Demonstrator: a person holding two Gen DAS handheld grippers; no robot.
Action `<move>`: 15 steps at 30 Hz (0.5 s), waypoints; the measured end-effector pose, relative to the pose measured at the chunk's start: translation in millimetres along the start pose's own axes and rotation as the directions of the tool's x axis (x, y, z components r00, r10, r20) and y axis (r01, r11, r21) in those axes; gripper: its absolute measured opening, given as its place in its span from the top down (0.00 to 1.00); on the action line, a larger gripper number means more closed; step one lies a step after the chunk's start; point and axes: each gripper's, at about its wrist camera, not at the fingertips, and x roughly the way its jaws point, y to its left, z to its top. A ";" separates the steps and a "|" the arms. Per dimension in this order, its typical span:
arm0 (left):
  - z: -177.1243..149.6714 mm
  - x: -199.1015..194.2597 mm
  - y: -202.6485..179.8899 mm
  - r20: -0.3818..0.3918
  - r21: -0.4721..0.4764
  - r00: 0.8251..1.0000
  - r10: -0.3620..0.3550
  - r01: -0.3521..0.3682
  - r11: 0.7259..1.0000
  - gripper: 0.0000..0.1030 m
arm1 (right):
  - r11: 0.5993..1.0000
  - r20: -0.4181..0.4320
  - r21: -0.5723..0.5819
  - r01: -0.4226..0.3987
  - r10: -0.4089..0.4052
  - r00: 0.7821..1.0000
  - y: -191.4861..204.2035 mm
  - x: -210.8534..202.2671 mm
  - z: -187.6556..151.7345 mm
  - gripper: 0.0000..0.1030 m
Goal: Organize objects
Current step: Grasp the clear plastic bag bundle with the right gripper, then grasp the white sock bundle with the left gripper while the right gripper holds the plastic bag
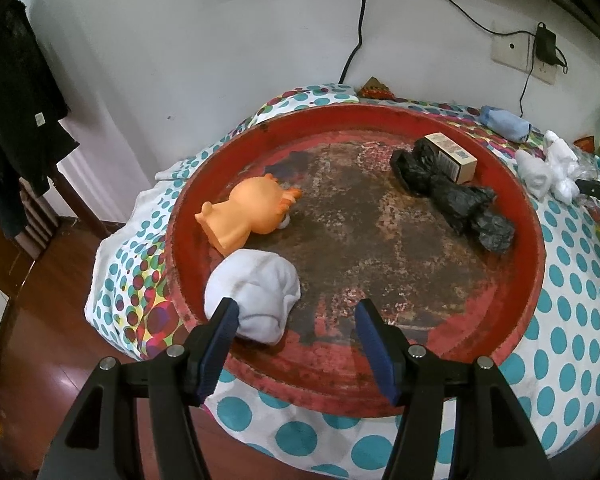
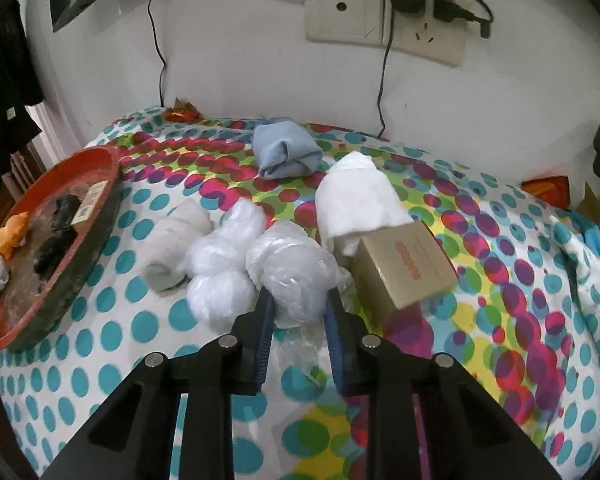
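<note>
Right hand-held gripper clamps clear plastic bundle; left hand-held gripper gapes empty.

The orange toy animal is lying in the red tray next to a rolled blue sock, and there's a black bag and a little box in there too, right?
Almost. The rolled sock beside the orange toy animal in the red tray is white, not blue, as the left wrist view shows. The black bag and little box are in there too.
</note>
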 end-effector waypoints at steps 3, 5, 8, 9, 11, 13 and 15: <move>0.2 -1.2 0.8 0.000 -0.010 1.000 -0.018 0.018 1.000 0.39 | 1.000 -0.013 0.012 -0.009 0.009 1.000 0.3 -7.8 -9.5 0.78; 0.6 -2.0 1.1 -0.002 -0.018 0.999 -0.033 0.033 0.999 0.39 | 1.000 -0.017 0.010 -0.010 0.010 1.000 0.6 -13.2 -17.6 0.78; 1.7 -2.8 0.1 -0.004 -0.022 0.999 -0.046 0.046 0.999 0.39 | 1.000 -0.018 0.026 -0.012 0.012 1.000 -4.7 -20.1 -27.5 0.78; 2.4 -3.5 -0.6 -0.004 -0.022 0.999 -0.048 0.048 0.999 0.39 | 0.999 -0.017 0.032 -0.010 0.011 1.000 -7.1 -21.3 -29.5 0.78; 5.0 -6.3 -3.2 -0.005 -0.024 0.999 -0.046 0.046 0.999 0.39 | 0.999 -0.021 0.037 -0.016 0.017 1.000 -10.9 -23.4 -33.4 0.78; 8.7 -12.3 -7.0 0.003 -0.018 0.999 -0.044 0.044 0.999 0.39 | 0.999 -0.012 0.030 -0.012 0.012 1.000 -13.4 -26.3 -36.8 0.78; 15.2 -20.8 -14.0 0.016 -0.005 0.999 -0.052 0.052 0.999 0.39 | 1.000 -0.002 0.025 -0.018 0.018 1.000 -15.7 -28.1 -39.4 0.78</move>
